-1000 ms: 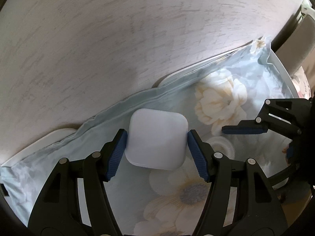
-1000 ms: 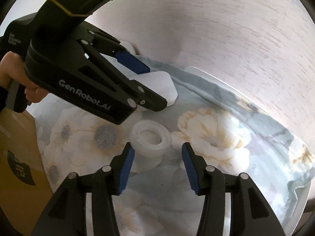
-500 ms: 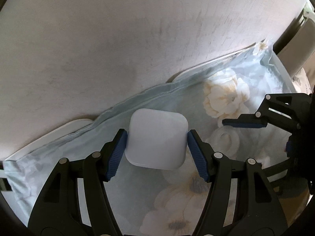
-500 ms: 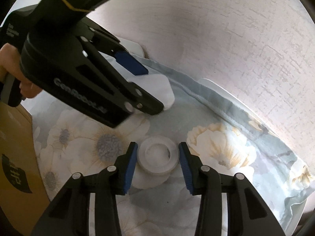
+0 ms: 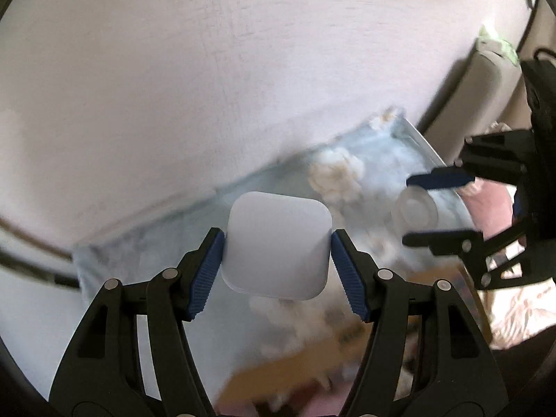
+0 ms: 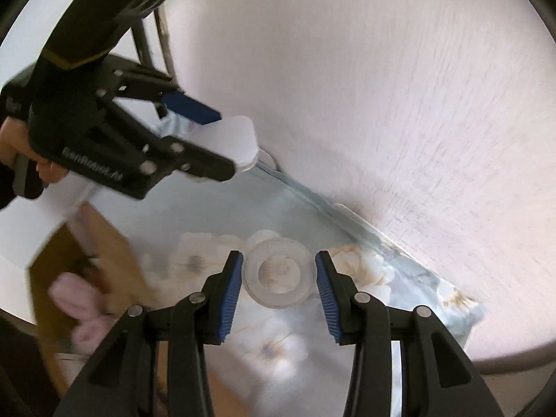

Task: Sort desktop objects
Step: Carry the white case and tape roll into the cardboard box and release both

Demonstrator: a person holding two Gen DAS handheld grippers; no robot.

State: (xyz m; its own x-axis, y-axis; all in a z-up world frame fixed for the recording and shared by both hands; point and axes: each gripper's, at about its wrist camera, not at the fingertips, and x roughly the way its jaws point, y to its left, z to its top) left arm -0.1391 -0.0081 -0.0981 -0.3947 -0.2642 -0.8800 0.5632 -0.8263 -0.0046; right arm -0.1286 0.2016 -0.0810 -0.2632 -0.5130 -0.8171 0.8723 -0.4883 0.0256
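Two grippers in view, each with something between its blue pads. Left gripper (image 5: 276,241): pads pressed flat against opposite sides of a white rounded-square box (image 5: 276,243), so it is clenched on the box. The box is clear of the cloth below; seen from the right wrist view it (image 6: 226,142) sits at the tip of the left gripper (image 6: 217,144), in the air over the far edge of the cloth. A hand (image 6: 21,153) grips that tool's handle at the left edge of the frame.

Right gripper (image 6: 276,274): a translucent white ring (image 6: 276,272) sits between the pads, its rim touching or nearly touching both; from the left wrist view the ring (image 5: 413,206) hangs between the pads of the right gripper (image 5: 425,206), off the surface, so it is grasped.

Below both: a pale blue cloth with cream flower print (image 6: 226,215), blurred in both views, lying against a pale wood-grain wall (image 6: 382,87). A brown cardboard box (image 6: 80,243) stands at the cloth's left side in the right wrist view, with a pink fuzzy item (image 6: 83,309) in front of it, too blurred to identify.
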